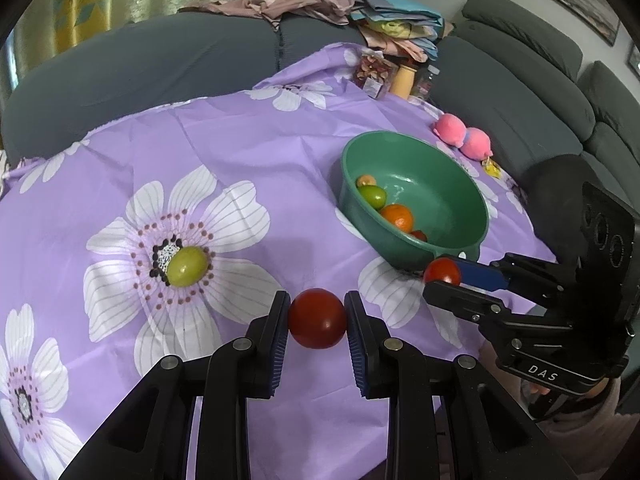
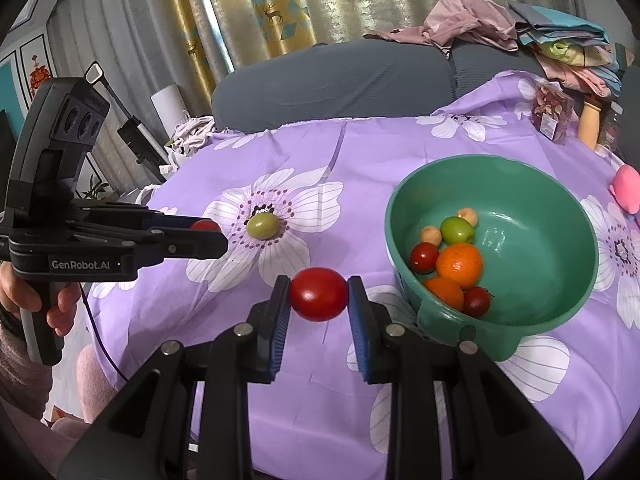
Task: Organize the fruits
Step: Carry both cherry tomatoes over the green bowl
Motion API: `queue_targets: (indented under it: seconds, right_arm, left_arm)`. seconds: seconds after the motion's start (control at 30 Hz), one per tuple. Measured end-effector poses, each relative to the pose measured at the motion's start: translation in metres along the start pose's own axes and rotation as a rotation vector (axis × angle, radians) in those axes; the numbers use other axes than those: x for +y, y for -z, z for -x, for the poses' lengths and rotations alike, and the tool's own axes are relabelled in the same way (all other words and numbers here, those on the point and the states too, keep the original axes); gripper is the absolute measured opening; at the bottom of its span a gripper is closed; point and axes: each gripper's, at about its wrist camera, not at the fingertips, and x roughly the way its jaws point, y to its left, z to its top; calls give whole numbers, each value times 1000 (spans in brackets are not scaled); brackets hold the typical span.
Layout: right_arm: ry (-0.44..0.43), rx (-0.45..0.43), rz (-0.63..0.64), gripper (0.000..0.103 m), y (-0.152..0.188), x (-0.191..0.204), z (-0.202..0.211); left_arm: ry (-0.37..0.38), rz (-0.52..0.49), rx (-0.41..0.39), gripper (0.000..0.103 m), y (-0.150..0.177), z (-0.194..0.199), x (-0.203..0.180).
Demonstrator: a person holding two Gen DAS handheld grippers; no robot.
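My left gripper (image 1: pixel 317 314) is shut on a dark red tomato (image 1: pixel 317 320), held above the purple flowered tablecloth (image 1: pixel 248 148). My right gripper (image 2: pixel 319 298) is shut on a second red tomato (image 2: pixel 319 294), just left of the green bowl (image 2: pixel 520 208). The left wrist view shows the right gripper (image 1: pixel 440 278) with its tomato (image 1: pixel 443 270) at the near rim of the bowl (image 1: pixel 440 168). Several fruits lie in the bowl: oranges (image 2: pixel 459 264), a green tomato (image 2: pixel 456 229) and small red ones. A green tomato (image 1: pixel 187 266) rests on a printed flower, beyond the left gripper (image 2: pixel 208 234).
Two pink plush toys (image 1: pixel 466 138) lie behind the bowl. A bag of dried petals (image 2: pixel 552 114) and a beige bottle (image 2: pixel 590 120) stand at the table's far edge. A grey sofa (image 1: pixel 160 60) with piled clothes (image 2: pixel 480 20) wraps around the table. A hand (image 2: pixel 60 304) grips the left tool.
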Motion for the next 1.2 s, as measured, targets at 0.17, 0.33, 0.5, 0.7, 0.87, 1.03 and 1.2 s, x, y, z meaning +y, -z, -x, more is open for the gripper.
queue_targets:
  seconds: [0.17,0.33,0.5,0.7,0.87,1.03,1.2]
  right_arm:
    - [5,-8,-10,29,1,-5,2]
    - [9,-15,-20,29,2,-10,5]
    - [17,-22,-32,29,2,-15,7]
    - [25,-29,-48,29,3,-23,10]
    - [33,-35,-63,29,4,-30,11]
    - [38,-40,-76,29,6,-37,12]
    - [44,-45,-90,29,9,-44,14]
  left_arm:
    - [3,-17,2,28,-4,-2,-6]
    - [12,-35,4,28,-10,-4,-14]
    - [23,-56,0,28,-16,-6,-23]
    - [37,-78,1,28,-23,-11,-34]
    - [50,-100,3,28,-29,-15,-43]
    - [59,-119,7,28,-34,-20,-52]
    - [65,-131,16,28,-38,-25,-58]
